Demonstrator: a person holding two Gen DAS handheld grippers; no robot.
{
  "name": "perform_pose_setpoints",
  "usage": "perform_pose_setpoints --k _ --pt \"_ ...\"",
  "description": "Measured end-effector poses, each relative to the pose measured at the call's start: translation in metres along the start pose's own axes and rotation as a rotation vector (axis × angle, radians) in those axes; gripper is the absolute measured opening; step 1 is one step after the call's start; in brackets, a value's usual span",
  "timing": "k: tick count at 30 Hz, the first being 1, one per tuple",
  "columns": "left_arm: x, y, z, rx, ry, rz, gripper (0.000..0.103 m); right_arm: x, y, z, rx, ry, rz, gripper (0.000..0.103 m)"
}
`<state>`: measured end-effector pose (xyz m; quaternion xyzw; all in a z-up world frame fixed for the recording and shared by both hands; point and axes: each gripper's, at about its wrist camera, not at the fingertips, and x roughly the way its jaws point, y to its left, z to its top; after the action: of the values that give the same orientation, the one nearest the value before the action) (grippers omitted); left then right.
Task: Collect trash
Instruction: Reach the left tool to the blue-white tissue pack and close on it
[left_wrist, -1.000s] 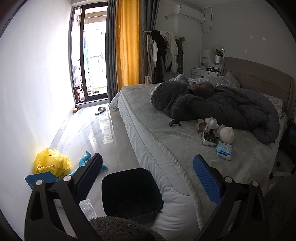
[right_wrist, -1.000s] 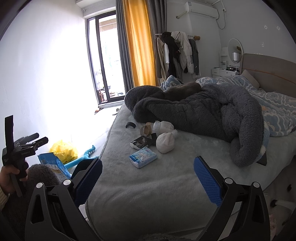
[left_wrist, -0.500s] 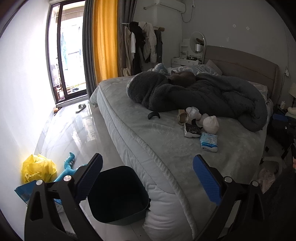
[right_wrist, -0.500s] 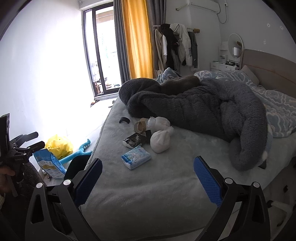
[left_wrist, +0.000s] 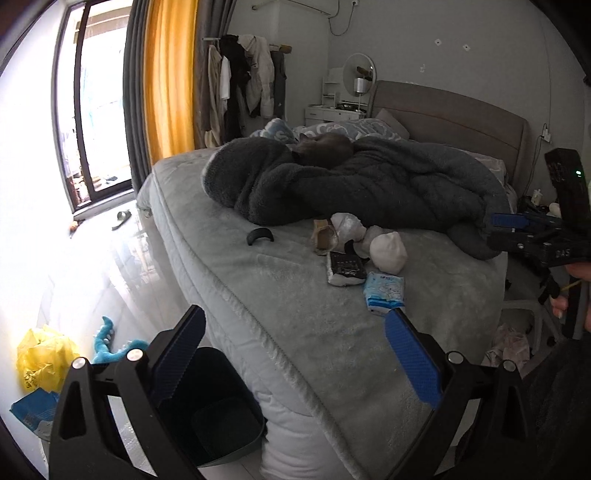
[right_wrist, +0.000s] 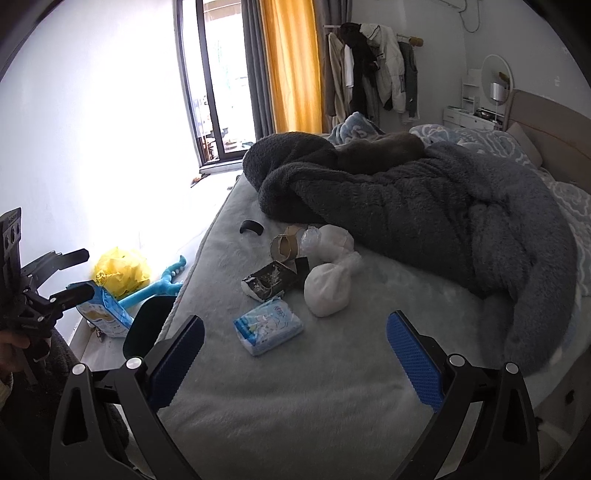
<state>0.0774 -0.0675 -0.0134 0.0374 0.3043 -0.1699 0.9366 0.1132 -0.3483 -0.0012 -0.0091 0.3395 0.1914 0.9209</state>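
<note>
While both stand wide apart and empty, the left hand-held gripper (left_wrist: 295, 354) hangs over the dark bin (left_wrist: 218, 417) beside the bed (left_wrist: 280, 295), and the right hand-held gripper (right_wrist: 295, 354) faces the trash: tissue pack (right_wrist: 268, 325), black wrapper (right_wrist: 269, 282), white bags (right_wrist: 328, 291), cardboard roll (right_wrist: 284, 246).

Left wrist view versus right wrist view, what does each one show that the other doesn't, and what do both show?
Only the left wrist view shows the inside of the dark trash bin by the bed and the open right claw. Only the right wrist view shows the open left claw near a blue snack bag. Both show the blue tissue pack, white tied bag, cardboard roll and yellow bag.
</note>
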Motion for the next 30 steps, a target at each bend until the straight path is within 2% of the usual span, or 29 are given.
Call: perform_pose_setpoints --k 7,12,20,23,25,30 --pt "0.034 -0.013 0.003 0.025 0.064 -0.094 0.099 0.043 -0.013 0.012 -0.019 0.059 0.022 0.1" --pt "0.058 -0.021 -0.001 -0.005 0.115 -0.178 0.099 0.071 -0.021 0.017 -0.035 0.096 0.05 0.1" --pt "0.095 -0.043 0.001 0.076 0.158 -0.18 0.098 0.11 -0.034 0.015 0.008 0.16 0.073 0.1" --pt "0.11 -0.048 0.0 0.083 0.188 -0.222 0.095 0.123 -0.039 0.014 0.035 0.185 0.08 0.1" --pt "0.12 -0.053 0.0 0.083 0.202 -0.242 0.087 0.13 -0.043 0.013 0.049 0.195 0.087 0.1" --pt "0.141 -0.061 0.003 0.046 0.239 -0.307 0.086 0.144 -0.05 0.014 0.064 0.211 0.104 0.1"
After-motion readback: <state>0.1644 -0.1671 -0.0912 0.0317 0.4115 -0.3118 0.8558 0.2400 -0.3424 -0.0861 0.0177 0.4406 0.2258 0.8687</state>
